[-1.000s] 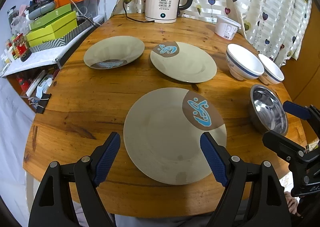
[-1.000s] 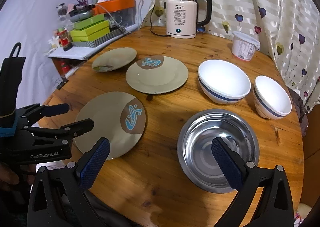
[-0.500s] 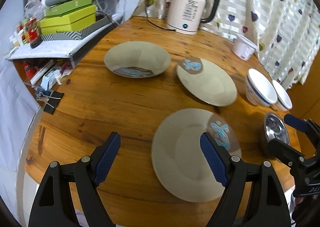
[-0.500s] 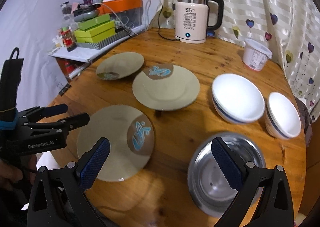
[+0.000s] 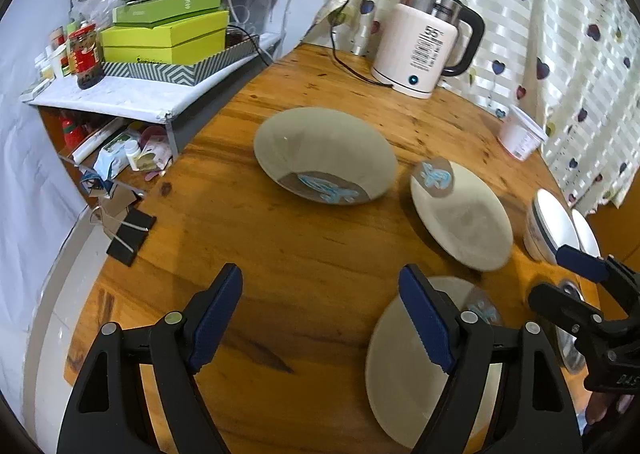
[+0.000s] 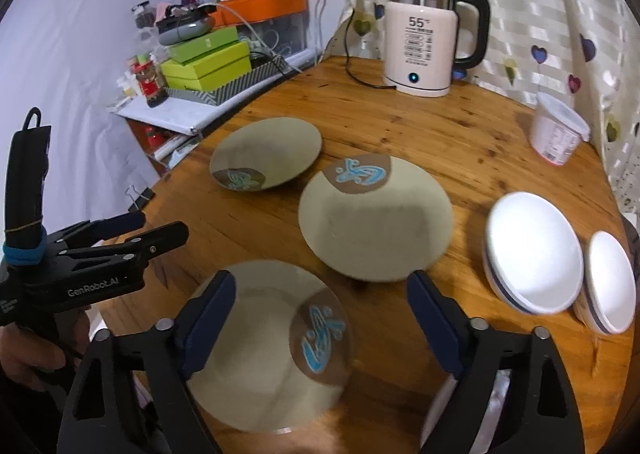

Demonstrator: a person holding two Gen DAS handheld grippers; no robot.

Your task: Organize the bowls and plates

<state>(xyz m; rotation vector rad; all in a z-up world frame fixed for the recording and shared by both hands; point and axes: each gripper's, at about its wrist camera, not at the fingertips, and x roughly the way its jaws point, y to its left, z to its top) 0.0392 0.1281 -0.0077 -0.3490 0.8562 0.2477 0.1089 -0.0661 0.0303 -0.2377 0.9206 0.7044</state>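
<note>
Three beige plates with a blue-on-brown motif lie on the round wooden table: a far plate [image 5: 324, 154] [image 6: 268, 150], a middle plate [image 5: 464, 214] [image 6: 376, 222] and a near plate [image 5: 400, 374] [image 6: 272, 354]. My left gripper [image 5: 320, 294] [image 6: 160, 224] is open over bare wood, left of the near plate. My right gripper [image 6: 320, 282] [image 5: 556, 274] hovers above the near plate with its jaws closing; the pads touch nothing. Two white bowls [image 6: 532, 250] [image 6: 612, 282] sit at the right. A steel bowl [image 6: 496, 414] is mostly hidden behind the right finger.
A white kettle [image 6: 420, 50] with its cord and a white tub [image 6: 556, 134] stand at the back by the curtain. A cluttered shelf with green boxes [image 5: 168, 38] adjoins the table's left edge. A black binder clip [image 5: 132, 234] lies at that edge.
Both grippers have moved left. The left one has left the near plate for bare wood. The right one has gone from over the steel bowl to over the near plate, jaws slightly narrower.
</note>
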